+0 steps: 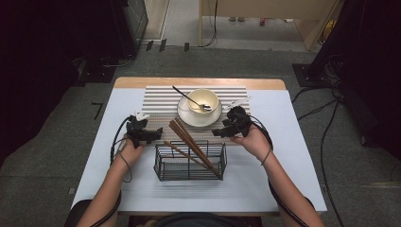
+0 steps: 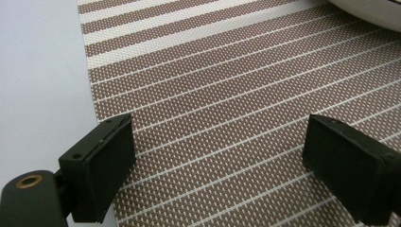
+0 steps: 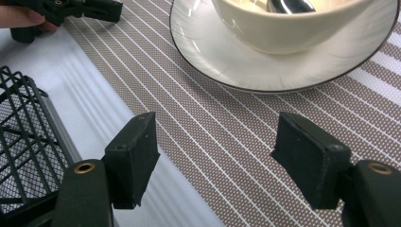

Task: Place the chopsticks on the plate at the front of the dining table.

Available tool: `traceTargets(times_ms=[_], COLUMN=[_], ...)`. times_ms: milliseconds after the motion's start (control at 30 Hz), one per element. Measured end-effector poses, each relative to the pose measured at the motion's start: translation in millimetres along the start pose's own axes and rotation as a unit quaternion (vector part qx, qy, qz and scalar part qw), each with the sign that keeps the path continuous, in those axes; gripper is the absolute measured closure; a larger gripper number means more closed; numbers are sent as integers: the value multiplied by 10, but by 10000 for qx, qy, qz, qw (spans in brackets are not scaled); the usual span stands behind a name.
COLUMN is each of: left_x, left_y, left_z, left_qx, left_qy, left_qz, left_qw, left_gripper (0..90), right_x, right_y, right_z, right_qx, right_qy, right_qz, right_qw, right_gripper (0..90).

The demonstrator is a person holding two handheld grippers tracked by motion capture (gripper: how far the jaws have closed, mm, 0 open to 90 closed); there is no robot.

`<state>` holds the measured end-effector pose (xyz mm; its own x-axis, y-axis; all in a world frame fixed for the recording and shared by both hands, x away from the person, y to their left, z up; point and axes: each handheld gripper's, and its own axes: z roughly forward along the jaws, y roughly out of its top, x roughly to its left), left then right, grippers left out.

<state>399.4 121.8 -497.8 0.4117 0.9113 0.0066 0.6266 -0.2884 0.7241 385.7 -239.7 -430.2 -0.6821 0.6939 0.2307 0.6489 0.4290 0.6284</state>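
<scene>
A cream bowl (image 1: 204, 100) with a spoon (image 1: 190, 99) in it sits on a white saucer (image 1: 186, 115) on the striped placemat (image 1: 161, 101). Brown chopsticks (image 1: 191, 145) lean out of a black wire basket (image 1: 163, 169) in front of it. My left gripper (image 1: 152, 135) rests low at the mat's left front corner, jaws open and nothing between them; its own view looks down on the placemat (image 2: 227, 109). My right gripper (image 1: 218, 133) hovers right of the basket, open over the placemat (image 3: 213, 142), facing the saucer (image 3: 236, 66) and bowl (image 3: 283, 28).
The basket's mesh corner (image 3: 23, 127) lies just left of my right gripper's jaws. The other gripper (image 3: 66, 9) and a fingertip are at the top left of the right gripper view. White table covering (image 1: 283, 156) stretches to both sides. Cables trail on the floor at right.
</scene>
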Motion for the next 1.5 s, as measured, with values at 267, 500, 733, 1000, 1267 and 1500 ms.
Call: traceTargets(times_ms=[267, 500, 733, 1000, 1267, 1500], left_x=[-1, -1, -1, -2, -1, 0], left_y=[0, 0, 0, 0, 0, 1], left_z=[1, 1, 0, 1, 0, -2], left_qx=[-4, -3, -3, -8, -2, 12], left_qy=[-1, 0, -2, -1, -4, -7], left_qz=[-8, -7, -10, -17, -10, -6], left_qw=[10000, 10000, 10000, 10000, 10000, 10000], left_gripper=[102, 102, 102, 102, 102, 102], right_x=[60, 95, 137, 182, 201, 262], right_y=[27, 38, 60, 86, 110, 138], right_z=[-46, -50, -93, -159, -264, -324], right_qx=[-46, -42, -77, -102, -216, -249], right_qy=[45, 42, 87, 139, 157, 188], right_qz=[-113, -189, -242, -384, -422, -529], right_qw=[9999, 9998, 9996, 9991, 9988, 9981], right_gripper=[310, 310, 310, 310, 310, 310])
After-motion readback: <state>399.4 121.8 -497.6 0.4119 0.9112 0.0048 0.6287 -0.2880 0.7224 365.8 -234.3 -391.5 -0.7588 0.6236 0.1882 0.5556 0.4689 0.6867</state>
